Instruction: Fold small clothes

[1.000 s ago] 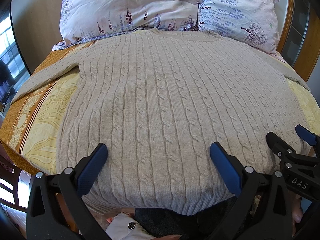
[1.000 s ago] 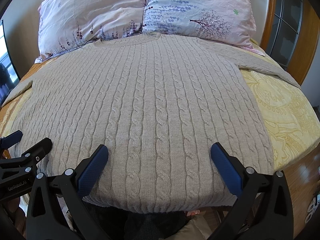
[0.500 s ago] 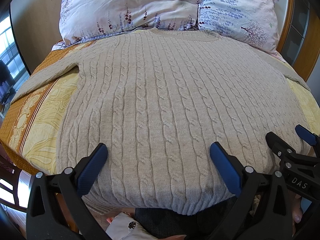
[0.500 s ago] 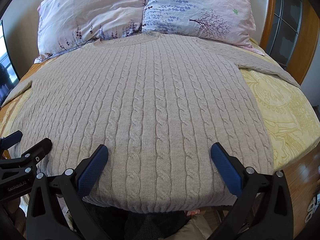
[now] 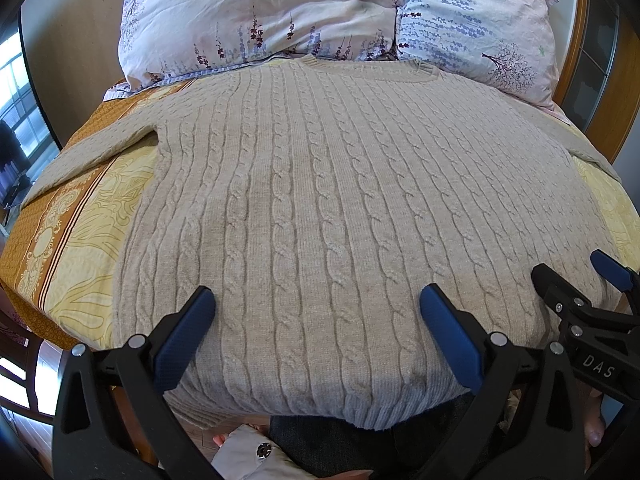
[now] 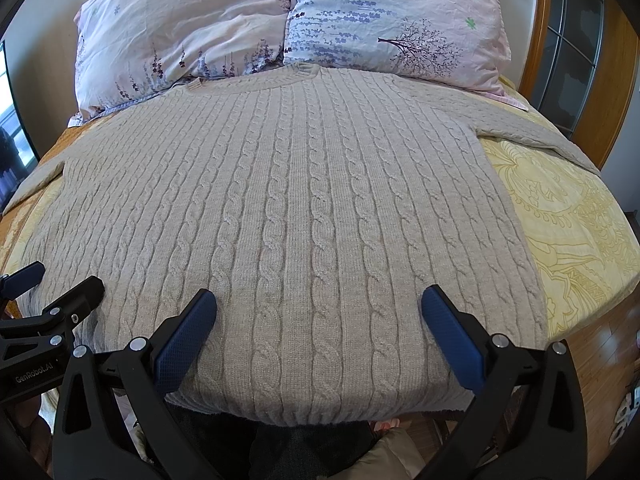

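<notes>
A beige cable-knit sweater [image 5: 320, 200] lies flat and spread out on the bed, collar toward the pillows, sleeves stretched to both sides; it also shows in the right wrist view [image 6: 300, 220]. My left gripper [image 5: 316, 304] is open and empty, hovering over the sweater's hem on the left half. My right gripper [image 6: 318, 308] is open and empty, hovering over the hem on the right half. Each gripper shows at the edge of the other's view: the right gripper [image 5: 576, 276] and the left gripper [image 6: 60, 280].
Two floral pillows [image 5: 320, 12] lie at the head of the bed. A yellow and orange patterned bedspread [image 6: 568, 220] covers the bed. A wooden headboard [image 6: 540, 40] stands at the far right. The bed's front edge runs just under the hem.
</notes>
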Motion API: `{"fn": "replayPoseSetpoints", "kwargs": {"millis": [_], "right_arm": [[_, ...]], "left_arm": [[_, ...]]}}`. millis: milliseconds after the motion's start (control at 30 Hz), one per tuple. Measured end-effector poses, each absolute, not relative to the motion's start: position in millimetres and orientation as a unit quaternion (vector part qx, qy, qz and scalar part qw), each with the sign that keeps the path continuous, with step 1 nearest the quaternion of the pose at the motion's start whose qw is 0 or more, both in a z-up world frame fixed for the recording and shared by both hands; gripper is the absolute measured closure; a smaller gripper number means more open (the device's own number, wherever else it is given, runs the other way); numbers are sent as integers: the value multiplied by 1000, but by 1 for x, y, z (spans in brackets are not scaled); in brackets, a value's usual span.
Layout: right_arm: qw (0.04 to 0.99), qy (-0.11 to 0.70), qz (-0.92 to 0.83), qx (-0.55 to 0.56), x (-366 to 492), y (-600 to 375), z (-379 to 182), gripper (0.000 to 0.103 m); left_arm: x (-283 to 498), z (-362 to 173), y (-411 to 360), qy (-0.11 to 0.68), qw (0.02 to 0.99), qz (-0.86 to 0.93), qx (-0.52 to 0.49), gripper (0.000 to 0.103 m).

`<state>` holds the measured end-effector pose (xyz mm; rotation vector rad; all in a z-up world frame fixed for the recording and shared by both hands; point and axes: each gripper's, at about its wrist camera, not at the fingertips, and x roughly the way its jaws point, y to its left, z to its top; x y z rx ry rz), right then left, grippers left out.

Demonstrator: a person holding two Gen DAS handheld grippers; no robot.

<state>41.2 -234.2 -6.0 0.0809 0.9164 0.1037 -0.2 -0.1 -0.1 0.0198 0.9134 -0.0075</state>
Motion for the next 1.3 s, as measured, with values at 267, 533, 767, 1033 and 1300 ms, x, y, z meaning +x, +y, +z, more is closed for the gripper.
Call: {"fn": "replayPoseSetpoints", "kwargs": {"millis": [267,533,767,1033,1300], "right_arm": [[895,442,50,39,41,-235,-6,1],[894,444,48,39,42,-236,-7,1],[894,444,49,39,42,-235,-7,1],[899,430,69,33,42,-238,-8,1],[911,394,119,23,46,-247,-10,1]], "left_arm": [[0,0,0,442,897,-4,10,2],[1,-1,-1,447,894,-3,10,2],[2,0,0,450,893,-3,10,2],[1,-2,-1,448,894,-4,12,2],[9,1,-1,445,895,-15,22,2]]}}
